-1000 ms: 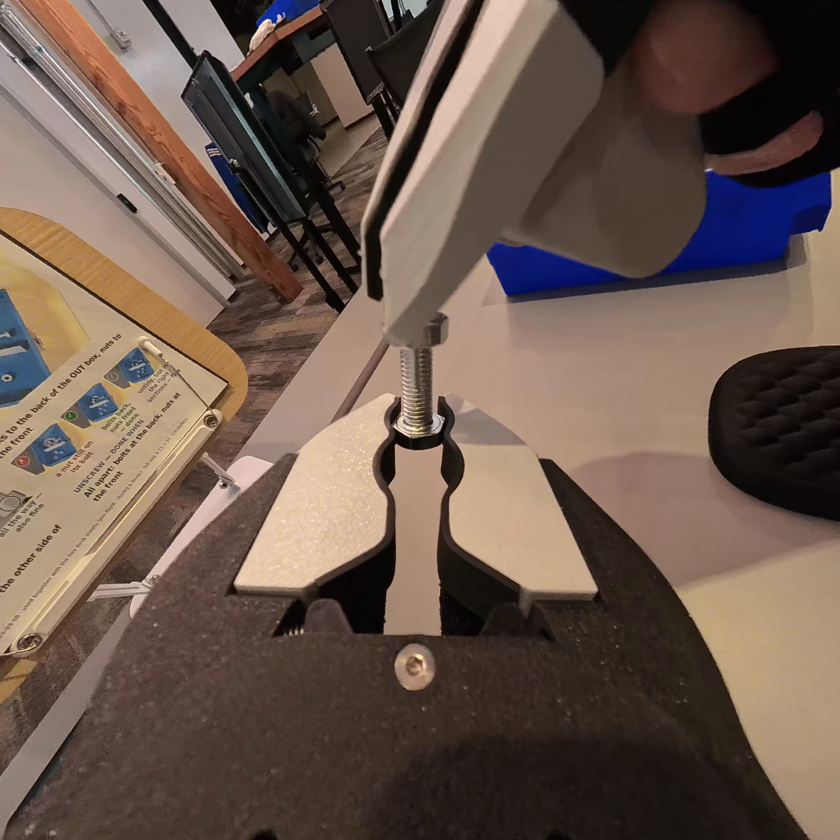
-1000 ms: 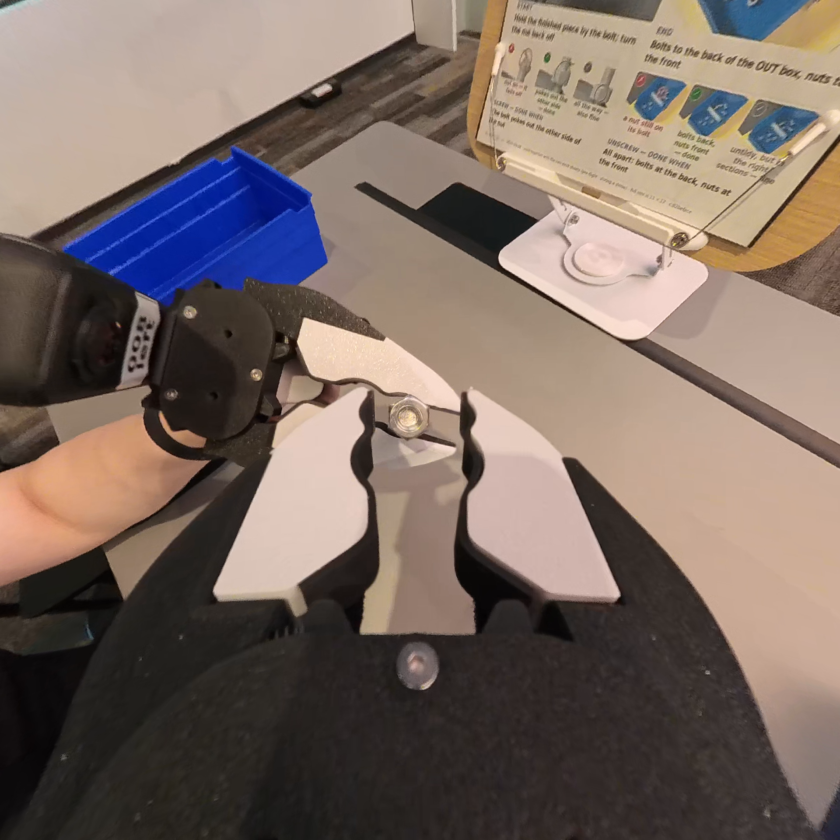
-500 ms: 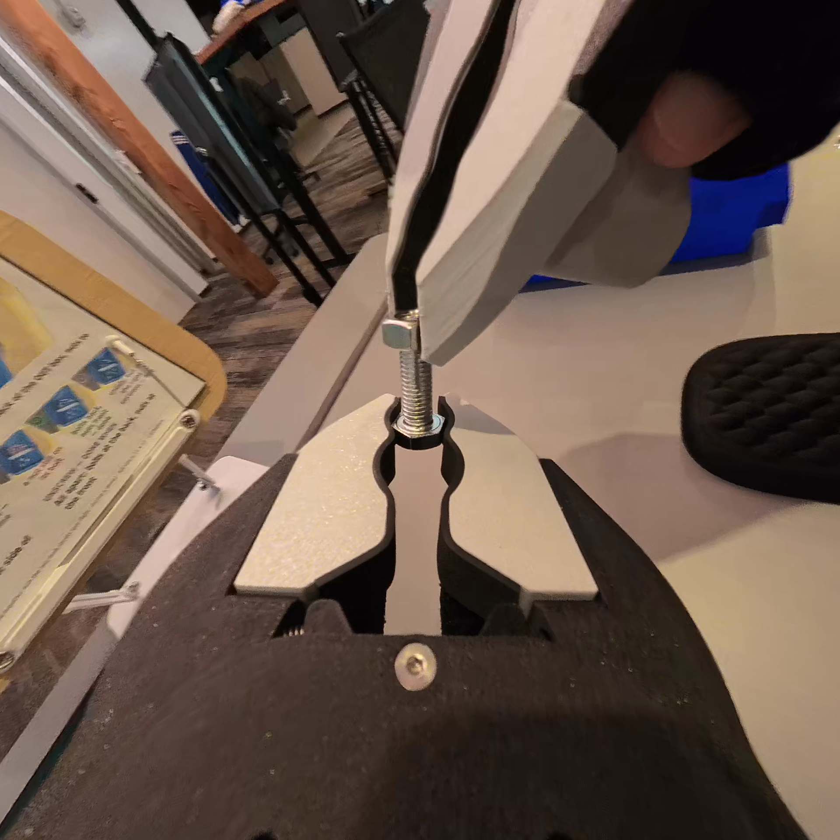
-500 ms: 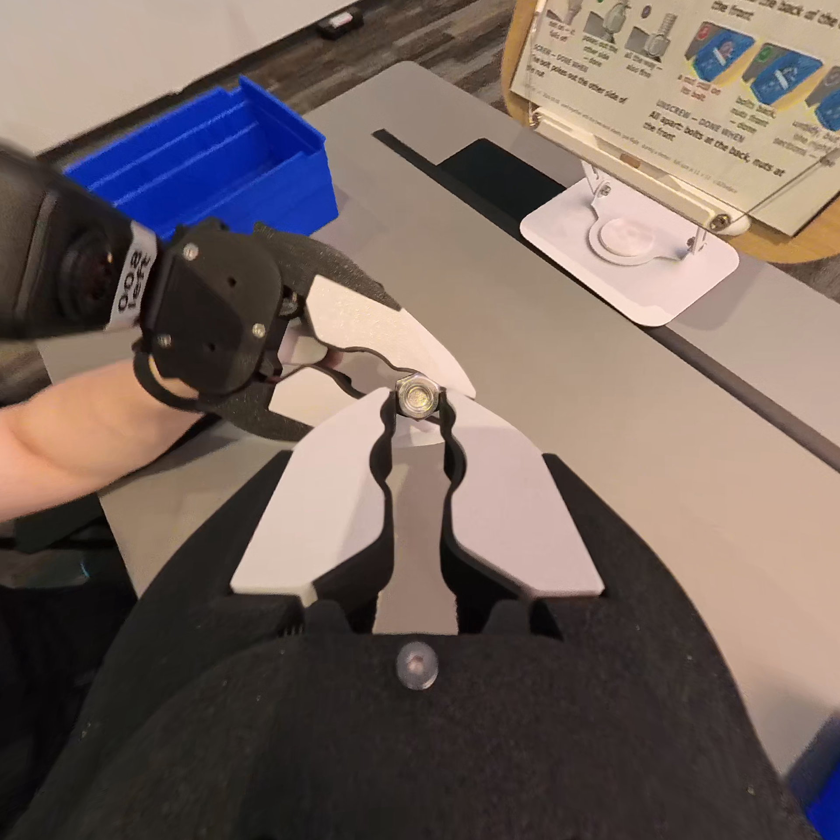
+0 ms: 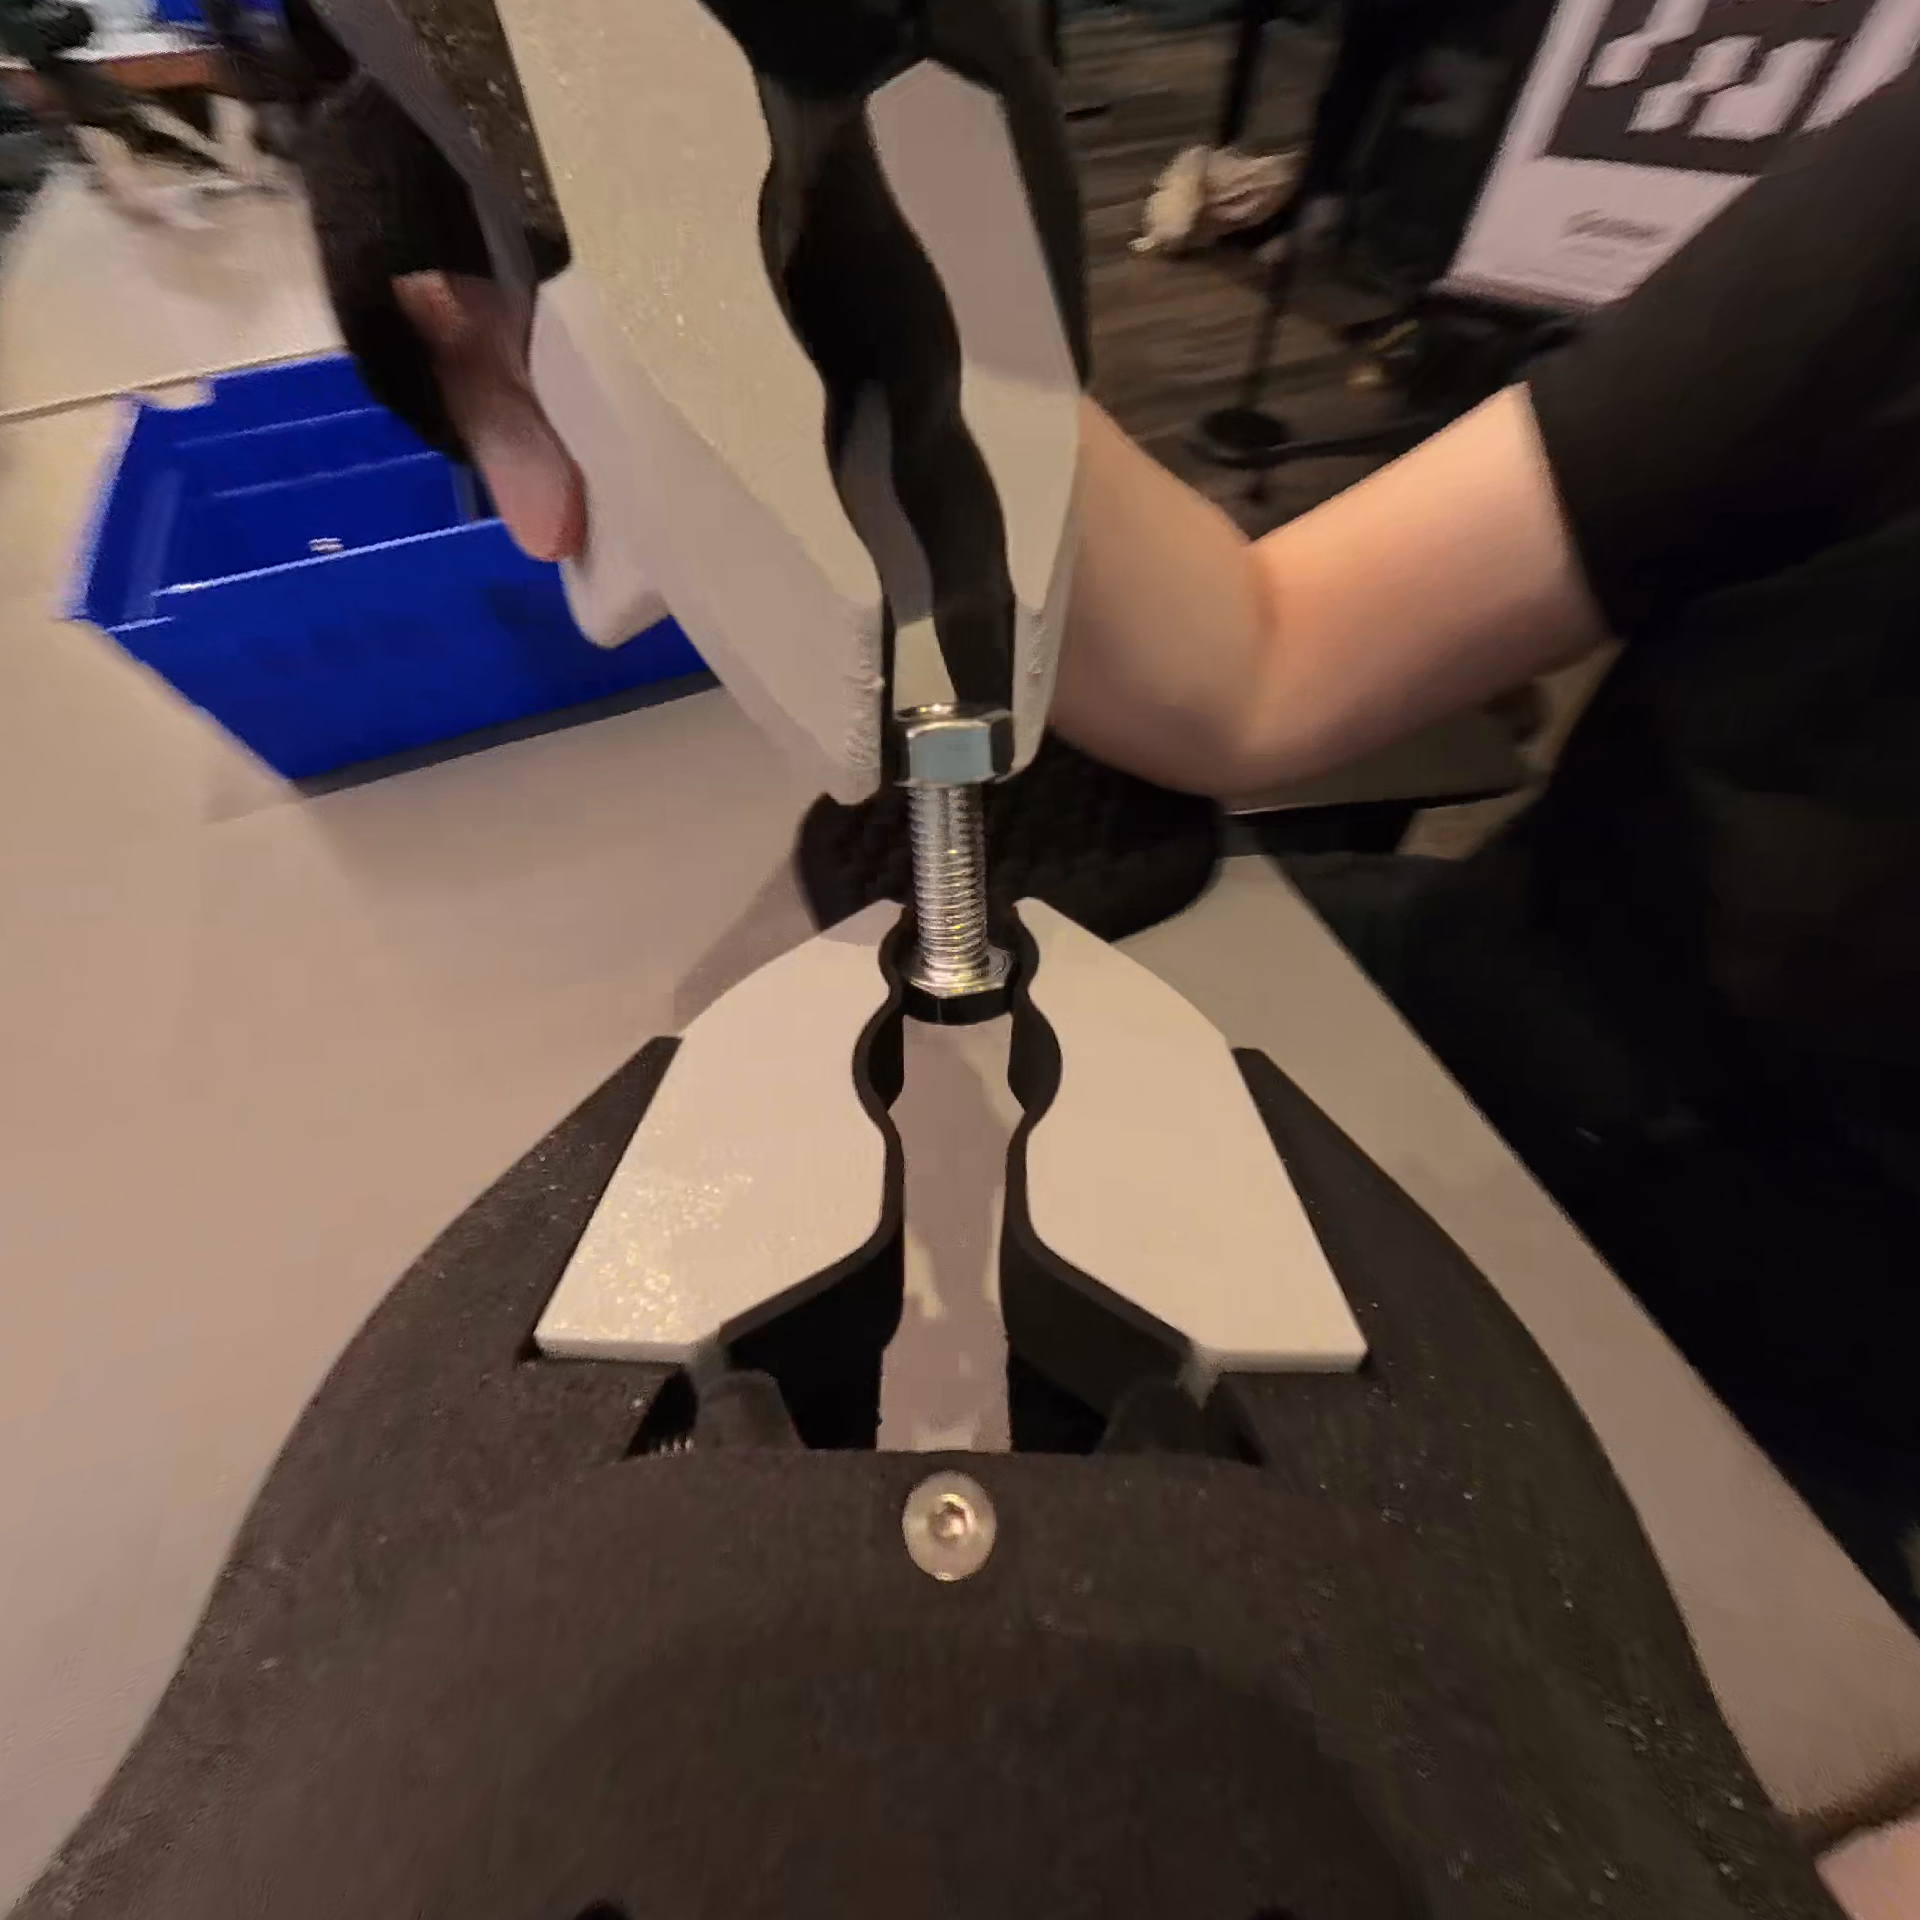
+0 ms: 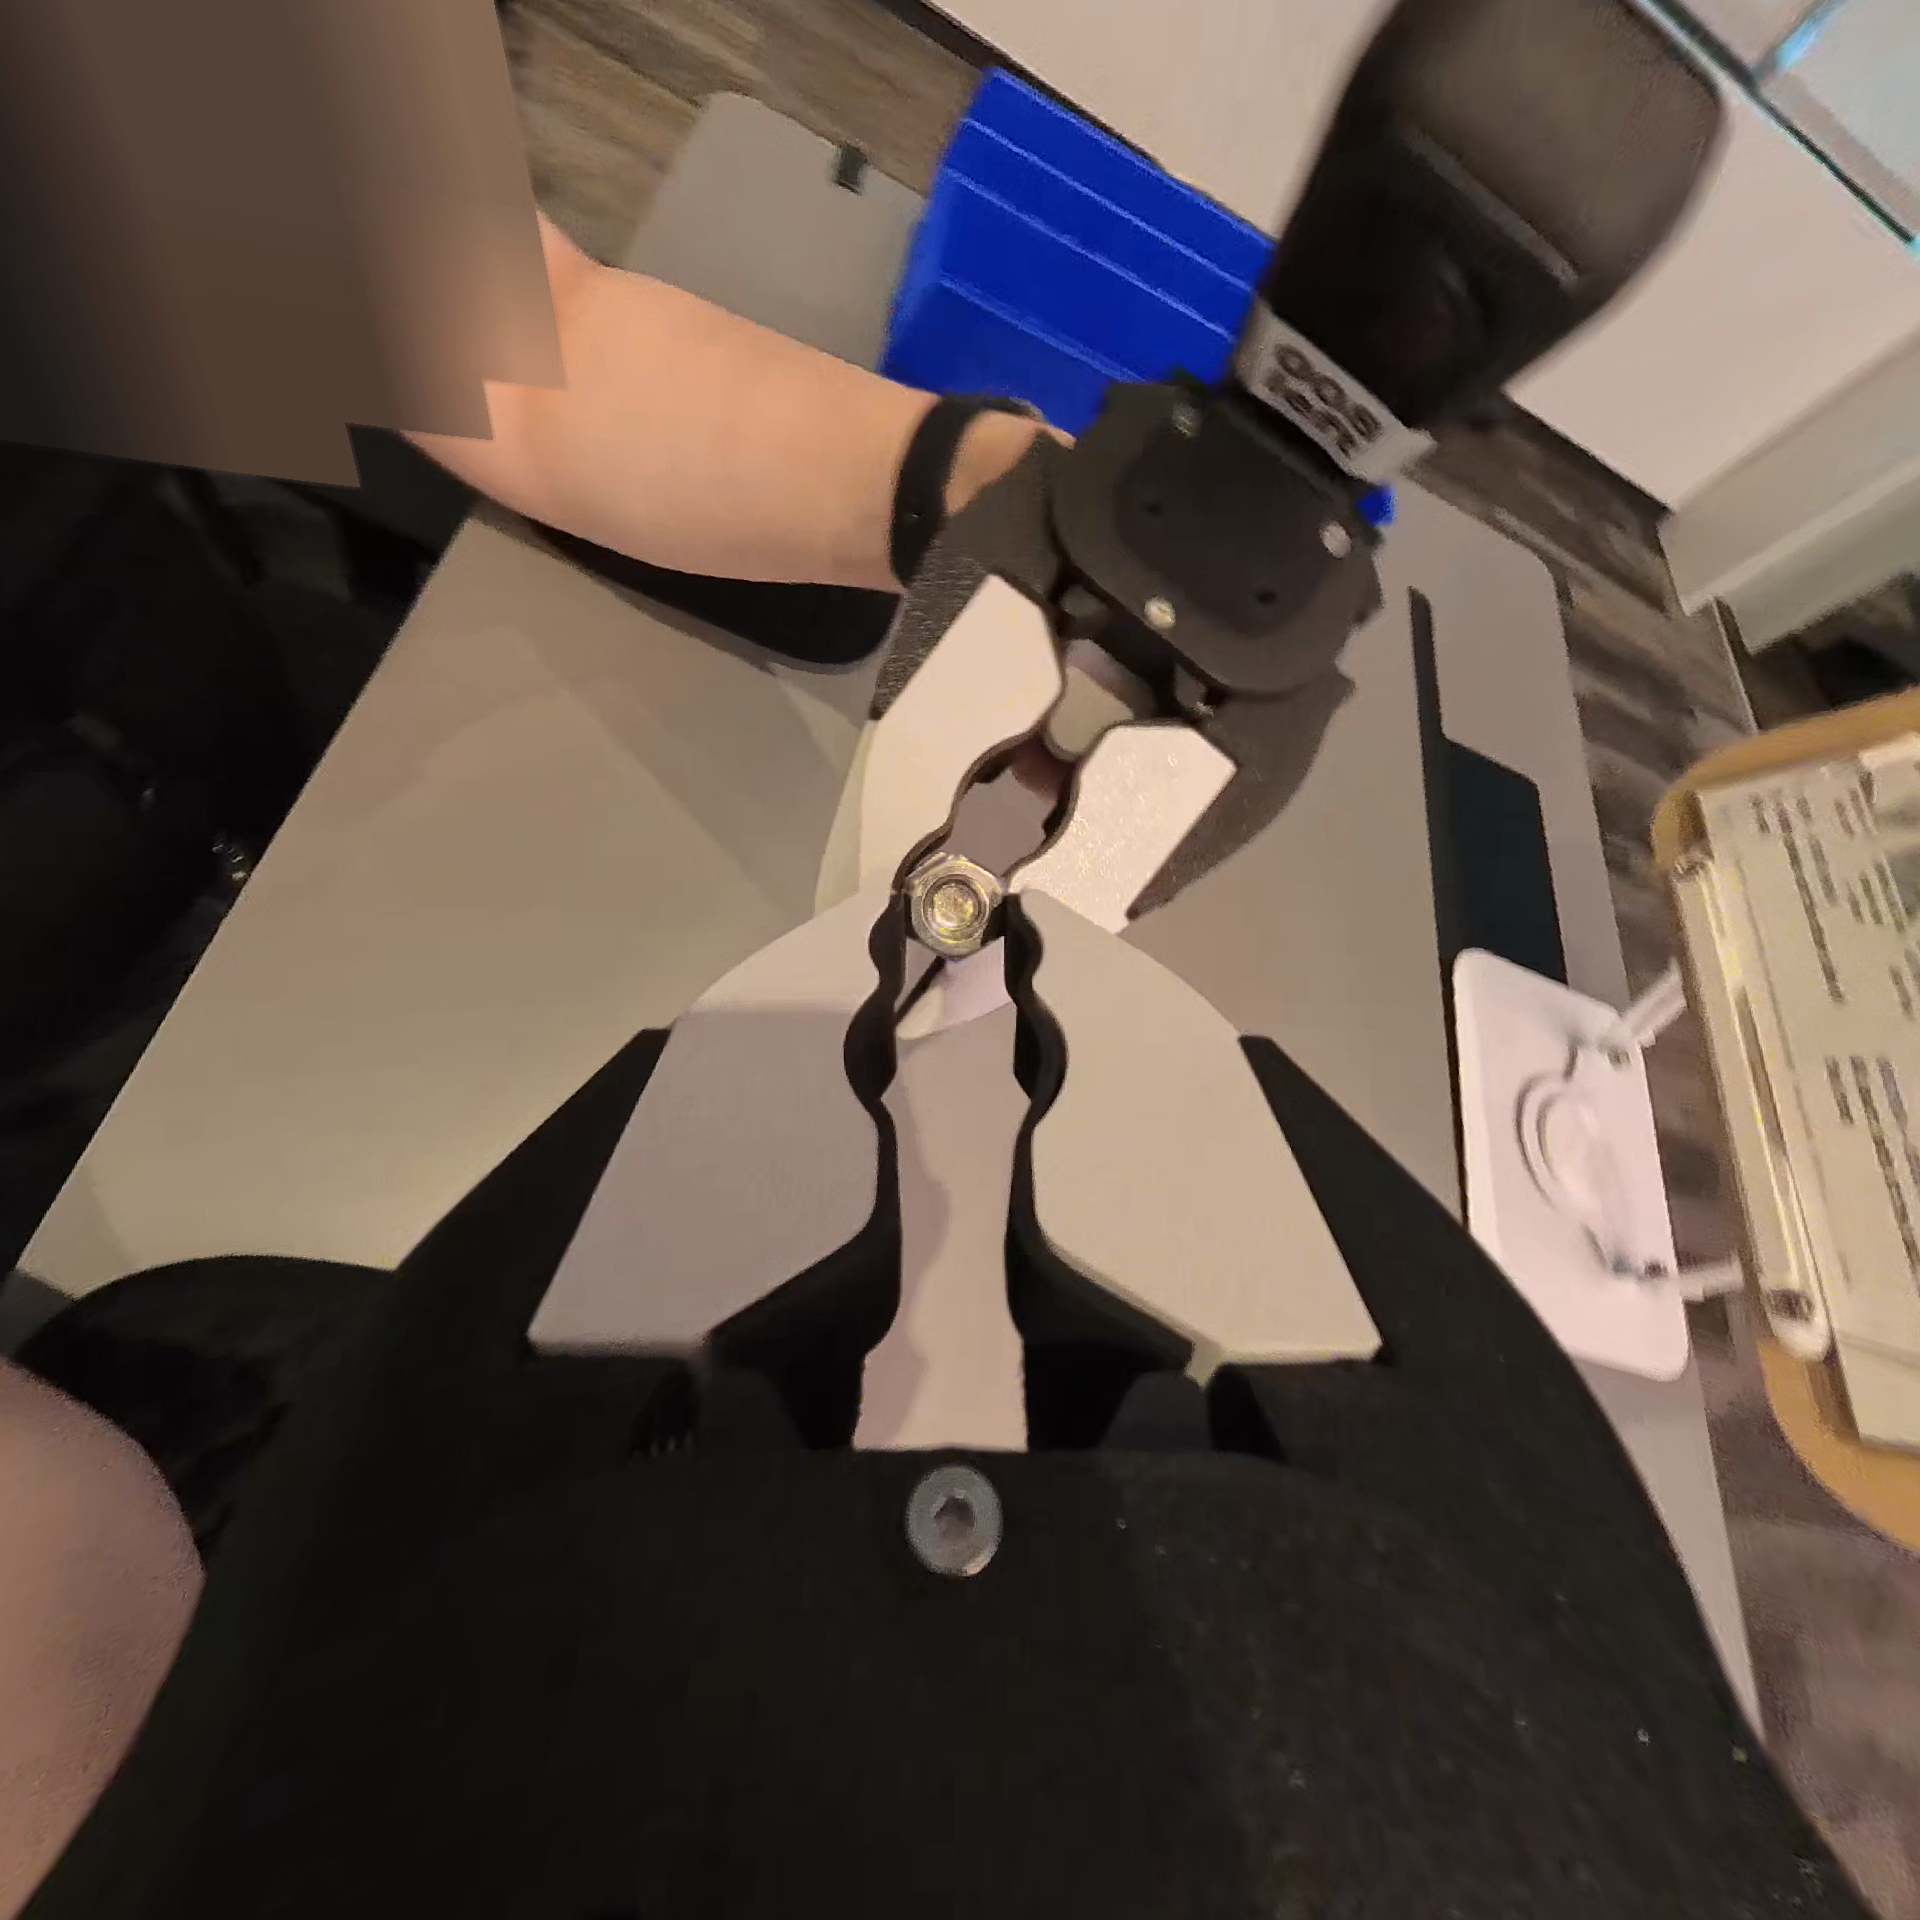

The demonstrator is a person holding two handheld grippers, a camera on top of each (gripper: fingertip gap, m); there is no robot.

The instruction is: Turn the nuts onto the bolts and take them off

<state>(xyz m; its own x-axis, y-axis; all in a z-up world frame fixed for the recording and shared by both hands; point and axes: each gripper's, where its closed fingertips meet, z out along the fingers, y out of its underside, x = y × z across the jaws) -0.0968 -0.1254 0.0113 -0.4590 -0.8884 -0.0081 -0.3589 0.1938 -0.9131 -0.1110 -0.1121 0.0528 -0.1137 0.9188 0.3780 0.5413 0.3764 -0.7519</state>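
A silver bolt (image 5: 945, 862) stands upright between my two grippers above the grey table (image 5: 364, 987). My left gripper (image 5: 951, 935) is shut on the hex nut (image 5: 951, 971) threaded at the bolt's lower end. My right gripper (image 5: 951, 717) comes down from above and is shut on the bolt's hex head (image 5: 954, 750). In the right wrist view, my right gripper (image 6: 951, 914) presses both pads on the bolt head (image 6: 948, 914), seen end on. The left gripper (image 6: 987, 842) lies just beyond it, with its nut hidden under the head.
A blue compartment bin (image 5: 343, 582) sits on the table behind the grippers and also shows in the right wrist view (image 6: 1070, 270). A black textured pad (image 5: 1122, 852) lies just behind the bolt. An instruction board (image 6: 1808, 1039) on a white stand (image 6: 1558, 1143) is at the right. A person's forearm (image 5: 1351, 623) reaches across. One gripper's finger ends stand about 4 cm off the other's.
My right gripper closed on the bolt head, then turned with it. Both views have swung round the bolt. The left gripper kept its hold on the nut.
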